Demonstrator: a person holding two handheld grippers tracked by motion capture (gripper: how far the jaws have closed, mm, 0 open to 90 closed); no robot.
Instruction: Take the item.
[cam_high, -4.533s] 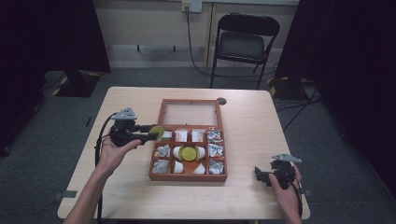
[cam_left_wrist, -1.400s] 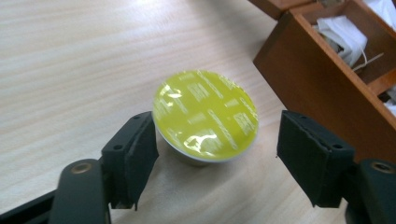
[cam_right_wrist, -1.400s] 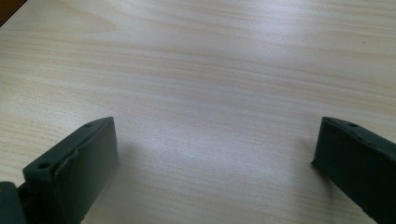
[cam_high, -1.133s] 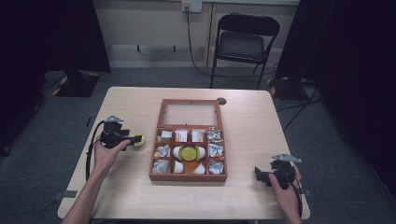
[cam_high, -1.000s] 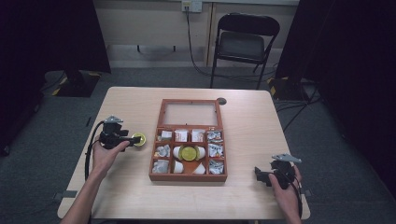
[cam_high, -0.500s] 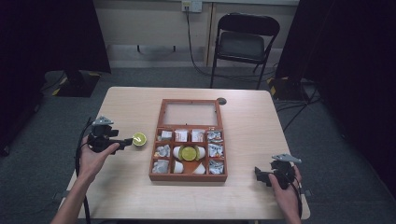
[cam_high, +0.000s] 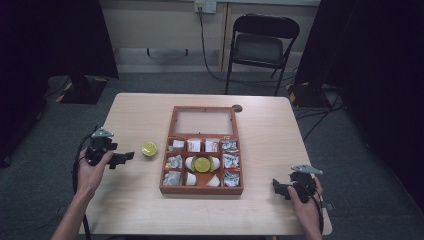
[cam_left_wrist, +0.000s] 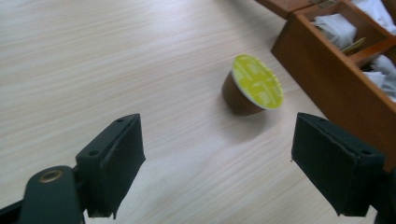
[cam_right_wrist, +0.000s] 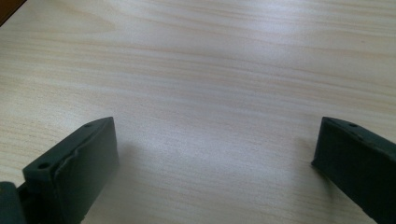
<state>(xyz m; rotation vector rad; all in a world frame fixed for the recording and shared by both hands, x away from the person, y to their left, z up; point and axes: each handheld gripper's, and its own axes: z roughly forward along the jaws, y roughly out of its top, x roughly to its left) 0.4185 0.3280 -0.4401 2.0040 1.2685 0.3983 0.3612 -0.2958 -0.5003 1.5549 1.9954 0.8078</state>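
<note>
Resting at the near right corner of the table (cam_high: 150, 210), the right gripper (cam_high: 280, 187) has not moved since the earlier frames; its jaws stand wide apart over bare wood and nothing is between them. On the near left side, the left gripper (cam_high: 127, 157) is now pulled back from where it was one second ago, when its jaws were closed around the coffee capsule (cam_high: 149, 148). Its jaws have just been opening, and now they are released and empty. The capsule sits alone on the table just beyond the jaw tips, apart from them, and lies tilted with its yellow-green lid facing to the side. It rests just beside the left wall of the wooden box (cam_high: 167, 165), not inside any compartment. Farther, the box still keeps a second capsule (cam_high: 202, 163) in its middle row, among white sachets (cam_high: 230, 161). Its glass lid (cam_high: 204, 121) lies open behind.
</note>
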